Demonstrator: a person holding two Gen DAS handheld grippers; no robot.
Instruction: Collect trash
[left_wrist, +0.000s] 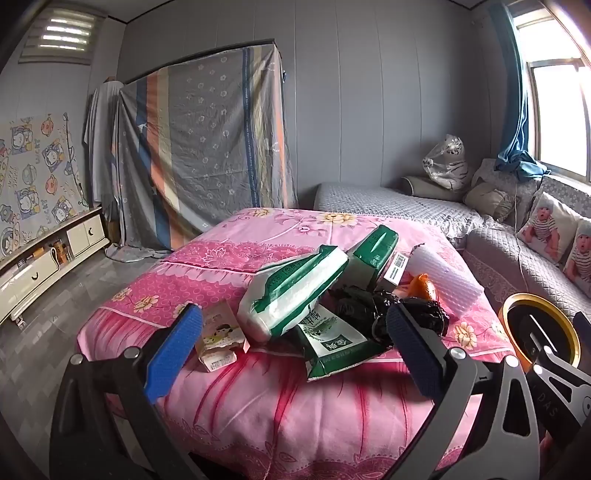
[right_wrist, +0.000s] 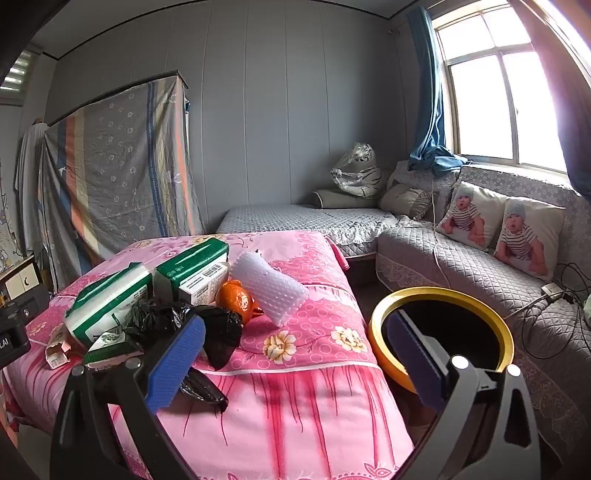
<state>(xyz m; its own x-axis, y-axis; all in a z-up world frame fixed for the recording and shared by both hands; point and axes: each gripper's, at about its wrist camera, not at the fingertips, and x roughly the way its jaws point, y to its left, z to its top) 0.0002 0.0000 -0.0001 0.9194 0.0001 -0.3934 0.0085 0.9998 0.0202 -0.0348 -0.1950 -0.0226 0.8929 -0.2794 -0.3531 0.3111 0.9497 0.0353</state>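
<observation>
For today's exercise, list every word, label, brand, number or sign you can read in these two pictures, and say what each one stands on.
"DAS": on the black frame of the right tongs, seen from the left wrist.
".AI": on the black device at the left edge of the right wrist view.
Green-and-white packs: printed text, too blurred to read.
White box: barcode label, digits too small.
Small carton: print unreadable.

- A home's living room: a quilted grey corner sofa (right_wrist: 443, 266) with printed cushions (right_wrist: 469, 218)
- A blue curtain (right_wrist: 428, 110) beside the window (right_wrist: 491, 103)
- A low TV cabinet (left_wrist: 48, 258) by the wall
</observation>
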